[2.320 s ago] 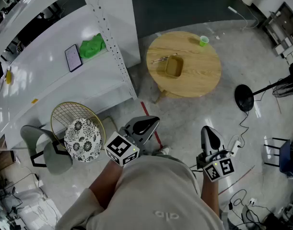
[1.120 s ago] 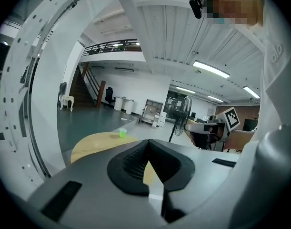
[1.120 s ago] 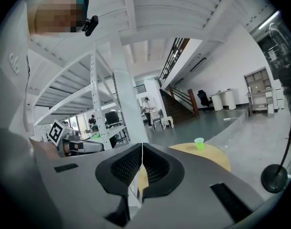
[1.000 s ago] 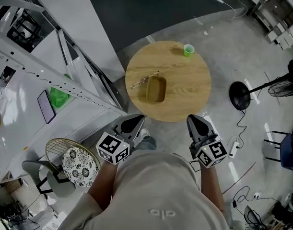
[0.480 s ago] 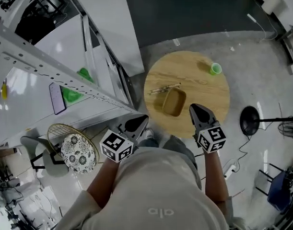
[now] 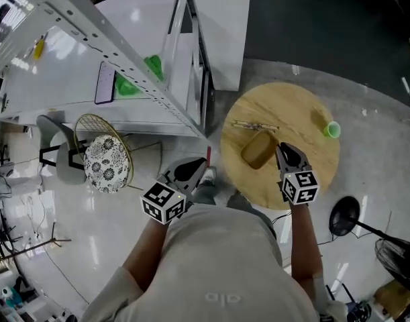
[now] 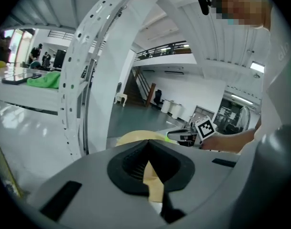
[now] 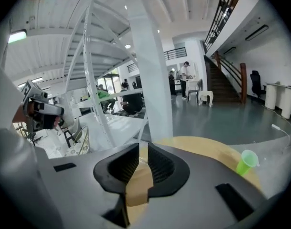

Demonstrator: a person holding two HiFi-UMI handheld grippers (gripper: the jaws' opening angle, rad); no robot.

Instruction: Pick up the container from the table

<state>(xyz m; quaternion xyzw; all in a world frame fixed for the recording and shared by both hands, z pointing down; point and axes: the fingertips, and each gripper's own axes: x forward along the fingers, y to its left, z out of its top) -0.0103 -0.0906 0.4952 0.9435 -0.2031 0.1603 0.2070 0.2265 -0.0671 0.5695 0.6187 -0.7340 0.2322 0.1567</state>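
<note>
Container: brown, shallow, open side up, on the round wooden table at about 9 o'clock from the table's centre.

- Far left, on the floor: patterned round cushion on a wire chair.
- White shelf at 11 o'clock from the cushion: dark phone lying flat, with a green cloth at its 2 o'clock.
- Left gripper: over the floor at the container's 8 o'clock, well apart from it. Jaws pressed together, nothing between them.
- Thin sticks: on the tabletop at the container's 12 o'clock, just beside it.
- Right gripper: above the table, tip just beside the container at its 3 o'clock; contact cannot be told. Jaws opening, a narrow gap, nothing in it.
- Green cup: near the table's 3 o'clock edge.
</note>
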